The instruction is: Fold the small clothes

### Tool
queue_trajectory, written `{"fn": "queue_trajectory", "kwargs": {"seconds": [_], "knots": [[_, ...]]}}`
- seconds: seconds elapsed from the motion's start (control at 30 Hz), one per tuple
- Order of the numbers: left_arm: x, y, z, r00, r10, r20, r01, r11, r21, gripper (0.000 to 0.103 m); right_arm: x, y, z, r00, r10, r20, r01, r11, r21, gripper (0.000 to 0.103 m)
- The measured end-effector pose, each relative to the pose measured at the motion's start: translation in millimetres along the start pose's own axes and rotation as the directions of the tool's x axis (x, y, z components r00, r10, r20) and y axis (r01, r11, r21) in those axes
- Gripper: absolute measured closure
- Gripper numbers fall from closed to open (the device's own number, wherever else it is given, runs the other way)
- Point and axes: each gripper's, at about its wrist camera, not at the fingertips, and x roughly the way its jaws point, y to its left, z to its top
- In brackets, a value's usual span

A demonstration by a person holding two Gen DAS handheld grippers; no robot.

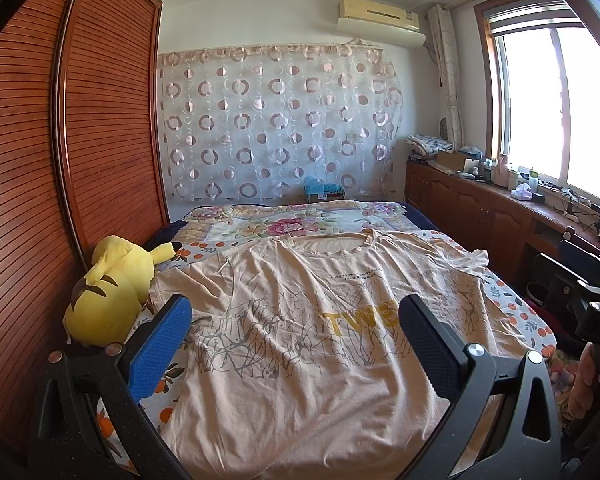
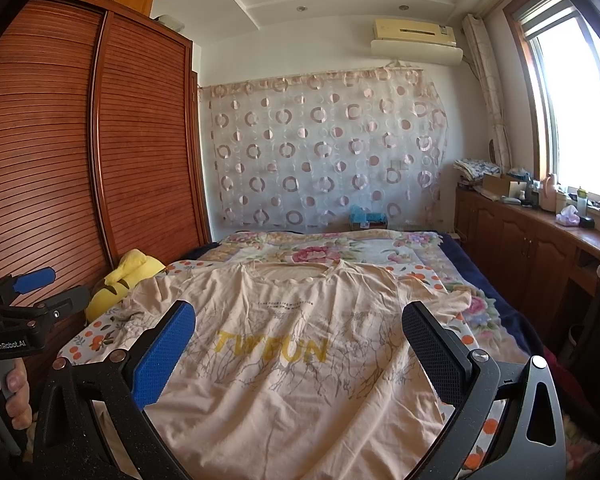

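Observation:
A pale peach T-shirt (image 1: 300, 320) (image 2: 292, 360) with yellow letters and a grey line print lies spread flat, front up, on the bed, its collar toward the far end. My left gripper (image 1: 296, 320) hovers open above the shirt's lower half, with nothing between its blue and black pads. My right gripper (image 2: 300, 328) is open too, over the shirt's middle near the hem, holding nothing. In the right wrist view the left gripper (image 2: 40, 288) shows at the left edge, held by a hand (image 2: 12, 396). The right gripper's body (image 1: 596, 312) shows at the right edge of the left wrist view.
The bed (image 1: 284, 220) has a floral quilt and an orange-print sheet. A yellow plush toy (image 1: 108, 292) lies at the bed's left edge against a wooden slatted wardrobe (image 1: 80, 140). A low wooden cabinet (image 2: 540, 248) with clutter runs under the window on the right.

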Motion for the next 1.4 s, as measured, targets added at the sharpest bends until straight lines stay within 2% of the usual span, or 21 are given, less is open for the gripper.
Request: {"fn": "queue_trajectory", "kwargs": {"seconds": [1.4], "knots": [[0.7, -0.6, 0.8, 1.000, 0.001, 0.013, -0.001, 1.000, 0.002, 0.000, -4.8, 1.0, 0.8, 1.000, -0.007, 0.001, 0.007, 1.000, 0.003, 0.000]]}}
